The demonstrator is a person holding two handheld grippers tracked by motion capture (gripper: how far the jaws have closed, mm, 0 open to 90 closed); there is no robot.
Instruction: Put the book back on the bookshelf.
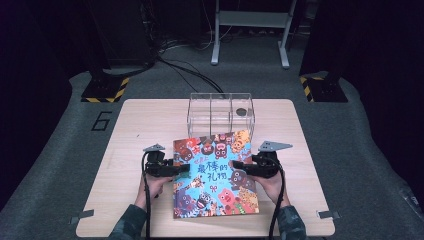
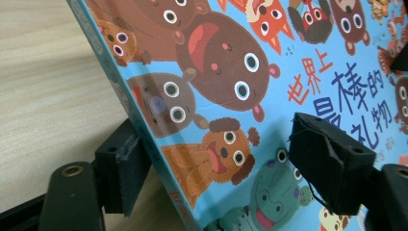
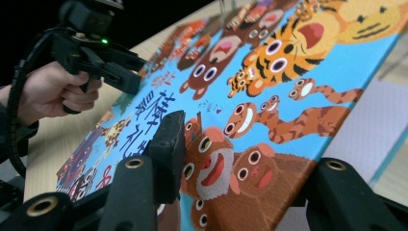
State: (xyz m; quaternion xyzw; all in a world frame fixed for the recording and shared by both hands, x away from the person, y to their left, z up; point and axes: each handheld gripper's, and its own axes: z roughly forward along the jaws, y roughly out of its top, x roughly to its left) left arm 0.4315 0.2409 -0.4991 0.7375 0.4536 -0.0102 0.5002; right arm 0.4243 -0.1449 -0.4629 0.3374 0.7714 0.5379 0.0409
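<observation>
While the picture book [image 1: 215, 175] lies near the middle of the wooden table [image 1: 125, 150], just in front of the clear three-compartment box [image 1: 221, 116], a person's two hands bring a gripper to each of its side edges. The right gripper [image 1: 239, 165] is clamped on the book's right edge: in the right gripper view one black jaw presses on the cover beside the cartoon monkeys and the other sits beneath the edge, which is raised off the table there. The left gripper [image 1: 182, 169] straddles the book's left edge. In the left gripper view one jaw lies under the spine side against the tabletop and the other stands above the blue cover near the red and dark printed characters; a gap shows between that upper jaw and the cover, so the jaws are partly open with the book between them and not yet pinched. The cover is blue, crowded with brown bears, tigers and other cartoon animals. A small dark round object [image 1: 241, 111] sits in the right compartment of the box, well apart from both grippers.
</observation>
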